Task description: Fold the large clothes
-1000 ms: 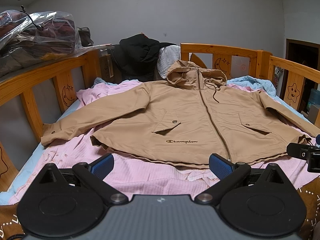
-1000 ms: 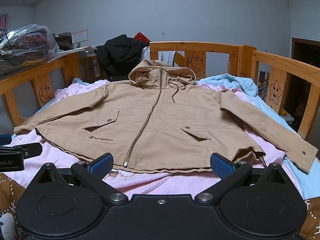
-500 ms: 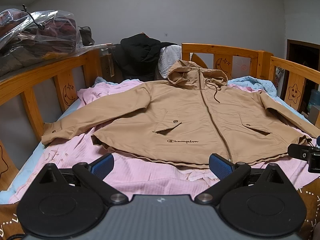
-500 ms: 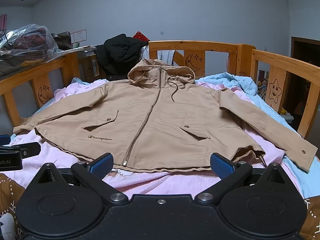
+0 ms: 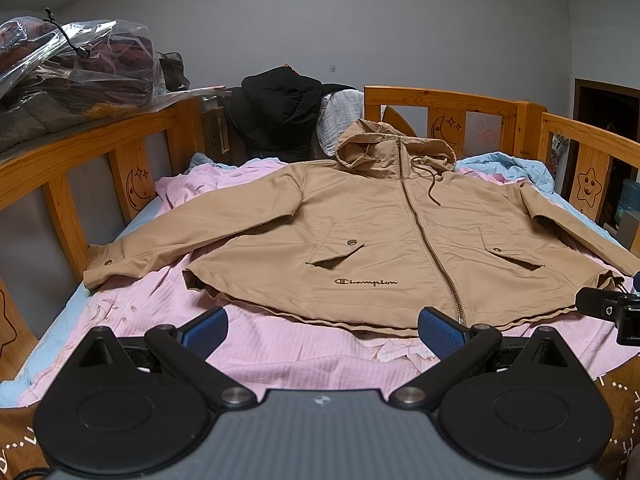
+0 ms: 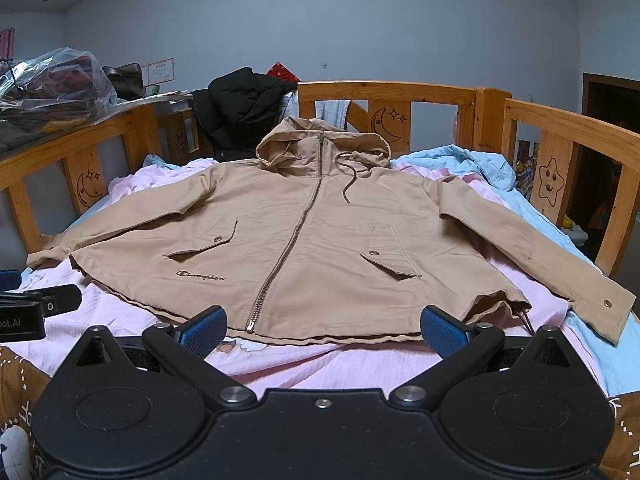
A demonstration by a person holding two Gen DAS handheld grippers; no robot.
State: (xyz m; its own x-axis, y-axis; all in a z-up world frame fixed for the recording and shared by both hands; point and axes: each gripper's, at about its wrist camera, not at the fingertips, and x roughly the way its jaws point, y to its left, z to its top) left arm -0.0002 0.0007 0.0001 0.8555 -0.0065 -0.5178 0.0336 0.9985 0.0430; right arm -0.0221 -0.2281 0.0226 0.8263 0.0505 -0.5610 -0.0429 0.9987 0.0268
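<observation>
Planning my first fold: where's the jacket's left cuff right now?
In the left wrist view, the cuff lies far left on the pink sheet, beside the wooden bed rail.

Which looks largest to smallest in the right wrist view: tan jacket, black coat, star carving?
1. tan jacket, by far the largest.
2. black coat, though it lies farther away, so its true size is unsure.
3. star carving, smallest.

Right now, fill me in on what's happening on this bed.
A person holds a gripper in each hand at the foot of the bed, about to fold a tan Champion hooded jacket. The jacket lies flat, zipped up, sleeves spread wide over the pink sheet. The left gripper and the right gripper are both open, short of the hem, touching nothing. No fold has been made yet.
</observation>
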